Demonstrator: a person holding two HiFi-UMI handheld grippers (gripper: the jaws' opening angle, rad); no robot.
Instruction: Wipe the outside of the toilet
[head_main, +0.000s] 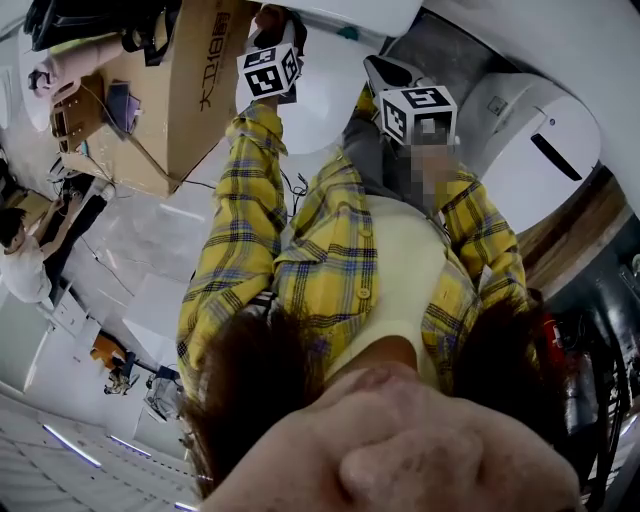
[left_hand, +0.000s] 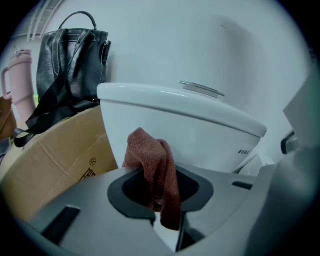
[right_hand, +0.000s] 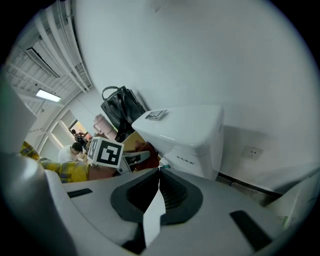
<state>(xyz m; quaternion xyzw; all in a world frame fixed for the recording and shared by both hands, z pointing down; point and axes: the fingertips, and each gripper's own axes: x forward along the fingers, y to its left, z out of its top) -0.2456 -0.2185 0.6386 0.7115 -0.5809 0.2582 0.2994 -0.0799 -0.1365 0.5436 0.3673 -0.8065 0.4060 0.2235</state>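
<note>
Toilet (left_hand: 195, 132): white, set against the wall. Tank and lid fill the left gripper view. No wipe marks or wet streaks can be made out on the porcelain.

A reddish-brown cloth (left_hand: 152, 165) is pinched by the left hand-held gripper (left_hand: 162, 210) and held just before the tank's front face. Contact cannot be confirmed.

Right hand-held gripper (right_hand: 159, 182): jaws pressed together, nothing held.

Wiping is judged to be at the tank. Bowl and base are presumed left.

Cardboard box (left_hand: 55, 165) beside the tank: contents not seen. A black handbag (left_hand: 70, 65) is noted above it, and a pink tumbler (left_hand: 19, 85) further left.
</note>
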